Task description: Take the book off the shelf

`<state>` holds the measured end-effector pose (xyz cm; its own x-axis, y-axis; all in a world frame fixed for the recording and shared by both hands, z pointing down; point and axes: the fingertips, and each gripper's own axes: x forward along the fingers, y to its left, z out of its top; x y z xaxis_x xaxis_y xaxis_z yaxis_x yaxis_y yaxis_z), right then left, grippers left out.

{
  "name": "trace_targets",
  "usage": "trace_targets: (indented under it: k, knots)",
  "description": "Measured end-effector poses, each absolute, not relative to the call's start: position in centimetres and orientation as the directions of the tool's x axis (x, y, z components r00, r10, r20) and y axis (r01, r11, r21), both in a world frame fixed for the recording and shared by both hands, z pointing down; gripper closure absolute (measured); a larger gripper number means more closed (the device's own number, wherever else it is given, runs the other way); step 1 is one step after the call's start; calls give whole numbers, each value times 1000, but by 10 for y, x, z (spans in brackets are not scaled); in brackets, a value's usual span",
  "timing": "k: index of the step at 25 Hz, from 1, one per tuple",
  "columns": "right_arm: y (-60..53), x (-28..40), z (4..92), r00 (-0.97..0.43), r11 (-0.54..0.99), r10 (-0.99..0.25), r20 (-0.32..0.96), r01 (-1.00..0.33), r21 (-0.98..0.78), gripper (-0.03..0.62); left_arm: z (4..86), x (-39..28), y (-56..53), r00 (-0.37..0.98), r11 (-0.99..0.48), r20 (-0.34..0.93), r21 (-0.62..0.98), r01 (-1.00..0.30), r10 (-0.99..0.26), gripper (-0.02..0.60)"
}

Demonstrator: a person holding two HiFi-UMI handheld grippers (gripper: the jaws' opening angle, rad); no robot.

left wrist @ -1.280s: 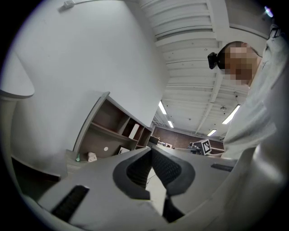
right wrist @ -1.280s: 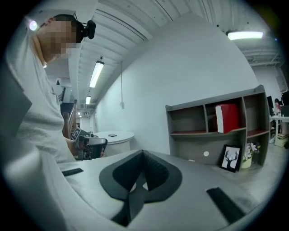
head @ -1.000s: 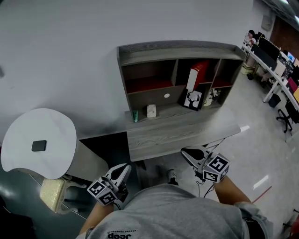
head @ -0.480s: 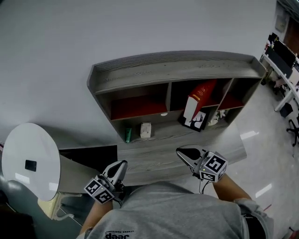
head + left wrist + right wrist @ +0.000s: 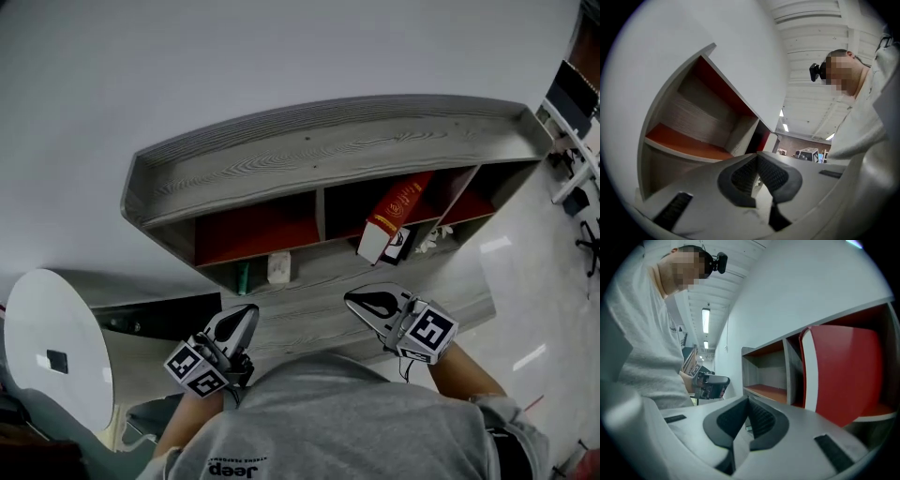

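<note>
Red hardcover with a white spine, the book (image 5: 395, 217) is leaning at a tilt in the middle compartment of the shelf (image 5: 319, 150), its lower end sitting by a small framed picture (image 5: 403, 242). I am judging it stiff and fairly weighty with a smooth cover, so I am planning to pinch across the spine edge high up and tip it out. My right gripper (image 5: 356, 298) is hanging short of the shelf in front of the book, jaws pressed together on nothing; my left gripper (image 5: 246, 312) is sitting further left, likewise closed and empty. The right gripper view is giving me the broad red cover (image 5: 843, 376) and its lean, which the head view is foreshortening; the head view alone is showing both grippers clear of the shelf, and a white box (image 5: 277, 266) lower left
</note>
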<state>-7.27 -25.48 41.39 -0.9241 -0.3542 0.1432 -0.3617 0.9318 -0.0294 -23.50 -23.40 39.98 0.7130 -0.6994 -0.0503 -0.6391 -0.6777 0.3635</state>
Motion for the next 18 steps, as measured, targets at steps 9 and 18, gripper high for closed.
trace_targets:
  k: [9, 18]
  knots:
    - [-259, -63, 369, -848, 877, -480, 224, -464, 124, 572, 361, -217, -265, 847, -824, -46, 265, -501, -529, 557]
    - [-268, -55, 304, -809, 868, -484, 333, -398, 297, 484, 289, -203, -285, 906, -898, -36, 156, -411, -421, 557]
